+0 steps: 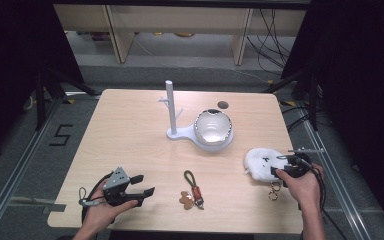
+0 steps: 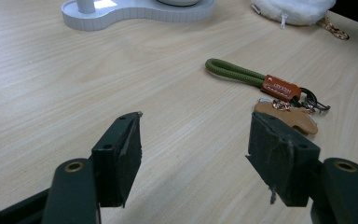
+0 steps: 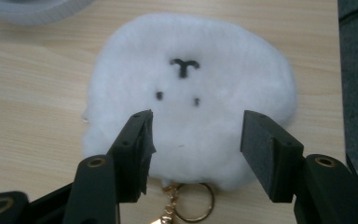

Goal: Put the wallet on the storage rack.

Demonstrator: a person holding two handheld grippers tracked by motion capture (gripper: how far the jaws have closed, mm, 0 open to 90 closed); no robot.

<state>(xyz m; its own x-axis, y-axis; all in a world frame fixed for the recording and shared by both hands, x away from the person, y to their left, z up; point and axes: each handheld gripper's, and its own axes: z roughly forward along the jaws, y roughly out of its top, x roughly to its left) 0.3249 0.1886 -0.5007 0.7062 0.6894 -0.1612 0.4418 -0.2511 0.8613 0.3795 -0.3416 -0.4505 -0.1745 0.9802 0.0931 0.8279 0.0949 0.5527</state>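
The right hand-held gripper hovers wide open and empty over the near part of the white plush pouch, which lies flat just ahead of it, close to the counter side edge. The left hand-held gripper, open and empty too, rests low near the front edge, with bare wood ahead and the green strap keychain ahead toward its right jaw.
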